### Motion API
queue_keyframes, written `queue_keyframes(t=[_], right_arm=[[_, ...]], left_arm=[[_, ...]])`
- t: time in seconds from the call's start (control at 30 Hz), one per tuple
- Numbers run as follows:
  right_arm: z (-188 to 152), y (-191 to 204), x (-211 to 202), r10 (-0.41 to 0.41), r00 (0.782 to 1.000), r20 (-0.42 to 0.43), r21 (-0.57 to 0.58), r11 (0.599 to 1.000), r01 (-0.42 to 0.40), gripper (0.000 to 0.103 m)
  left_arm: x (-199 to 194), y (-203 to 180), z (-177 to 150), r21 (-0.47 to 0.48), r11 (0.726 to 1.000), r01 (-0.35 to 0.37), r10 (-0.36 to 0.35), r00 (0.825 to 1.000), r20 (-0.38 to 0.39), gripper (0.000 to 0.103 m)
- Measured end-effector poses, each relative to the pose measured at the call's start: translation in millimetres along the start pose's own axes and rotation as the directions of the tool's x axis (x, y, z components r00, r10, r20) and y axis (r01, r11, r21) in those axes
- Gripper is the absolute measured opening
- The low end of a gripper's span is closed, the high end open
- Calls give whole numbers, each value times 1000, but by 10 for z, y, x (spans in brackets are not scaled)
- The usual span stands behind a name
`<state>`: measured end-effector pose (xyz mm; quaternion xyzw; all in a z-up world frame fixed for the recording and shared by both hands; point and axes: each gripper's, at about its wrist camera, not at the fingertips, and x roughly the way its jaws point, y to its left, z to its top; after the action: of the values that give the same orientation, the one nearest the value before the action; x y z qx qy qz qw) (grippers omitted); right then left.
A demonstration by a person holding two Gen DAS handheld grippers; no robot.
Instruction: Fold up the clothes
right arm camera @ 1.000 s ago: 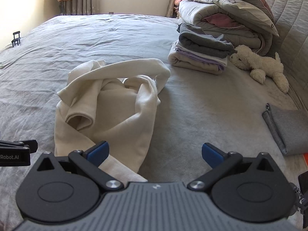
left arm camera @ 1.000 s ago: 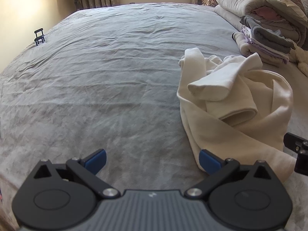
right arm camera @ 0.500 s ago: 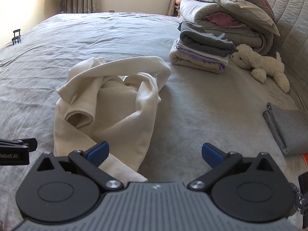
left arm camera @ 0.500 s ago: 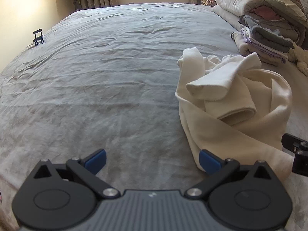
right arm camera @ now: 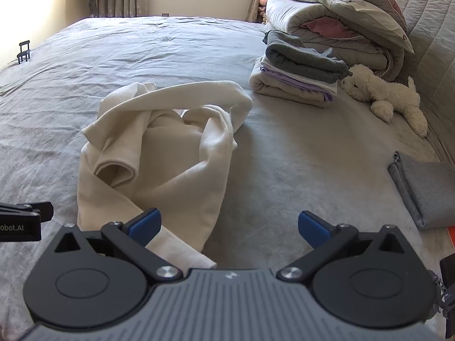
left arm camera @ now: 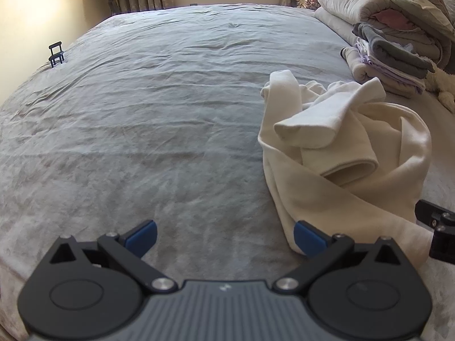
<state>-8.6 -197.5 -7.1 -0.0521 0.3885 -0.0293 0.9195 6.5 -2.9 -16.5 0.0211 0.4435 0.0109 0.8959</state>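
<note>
Far left, a small black chair-shaped object [left arm camera: 56, 54] stands at the edge of the bed [left arm camera: 170, 108], whose grey cover lies wrinkled and bare across the left half.

Your left claw [left arm camera: 224, 237] hovers low over that bare cover. Its blue-tipped fingers [left arm camera: 141, 234] are spread wide and grip nothing. The right-hand tip sits just beside the near hem of the cream garment [left arm camera: 341, 153]; whether it touches the fabric cannot be told from this angle.

The cream garment lies crumpled near the middle of the bed, right of your left claw. One sleeve [right arm camera: 182, 96] arcs across the top of the heap, and a rolled opening faces the near side.

Your right claw [right arm camera: 229, 226] is also spread wide and empty. Its left-hand fingertip [right arm camera: 145, 224] overlaps the near corner of the garment in the right wrist view; its other tip is over bare cover.

Further right, a stack of folded clothes [right arm camera: 298, 71] rests near the head of the bed, touching a pile of folded bedding [right arm camera: 341, 20] behind it. A white plush toy [right arm camera: 384, 96] lies just beside the stack. A grey felt pouch [right arm camera: 423, 187] lies at the far right edge.
</note>
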Motion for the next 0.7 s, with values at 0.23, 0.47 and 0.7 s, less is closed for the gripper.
queue_keyframes(t=[0.23,0.47,0.7], right_arm=[[-8,-19,-3,-2,1000,1,1,1000,2,103],[-6,-16,10,-2,1000,-4,2,1000,2,103],[-8,-18,25,-6,1000,-8,1,1000,6,103]], left_arm=[[-7,-32,-6,17,1000,-14,13,1000,9,103],[-8,12,0,9,1000,-20,20,1000,10,103],[-6,-1,23,-1,1000,-8,8,1000,18,103]])
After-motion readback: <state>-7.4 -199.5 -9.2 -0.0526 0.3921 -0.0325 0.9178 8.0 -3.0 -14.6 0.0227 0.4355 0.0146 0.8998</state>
